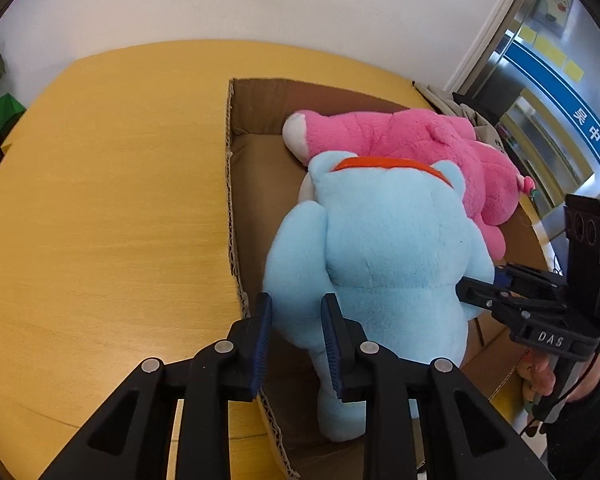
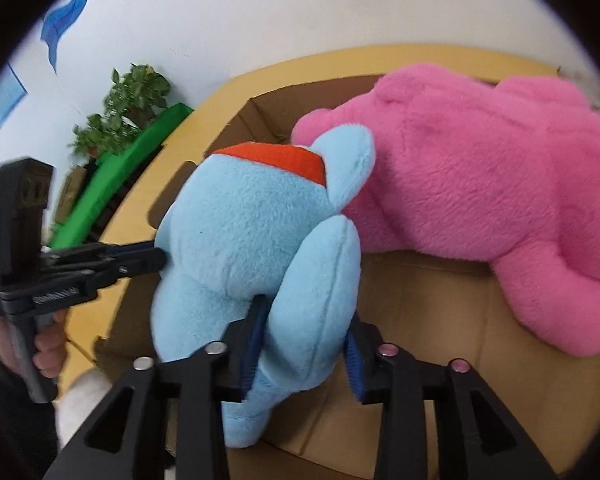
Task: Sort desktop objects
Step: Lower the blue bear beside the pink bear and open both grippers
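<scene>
A light blue plush toy (image 1: 380,248) with an orange collar hangs over an open cardboard box (image 1: 256,120) on a yellow table. A pink plush toy (image 1: 412,140) lies in the box behind it. My left gripper (image 1: 296,320) is shut on the blue plush's left limb. My right gripper (image 1: 476,284) comes in from the right and is shut on its other side. In the right wrist view, my right gripper (image 2: 304,332) clamps a blue limb (image 2: 316,280); the left gripper (image 2: 156,256) grips the blue plush (image 2: 252,220) at the left, beside the pink plush (image 2: 480,200).
The yellow table (image 1: 100,220) spreads left of the box. A potted plant (image 2: 132,96) and a green object (image 2: 128,160) stand beyond the table. Bags or cloth (image 1: 456,108) lie at the table's far right. A glass door (image 1: 548,100) is behind.
</scene>
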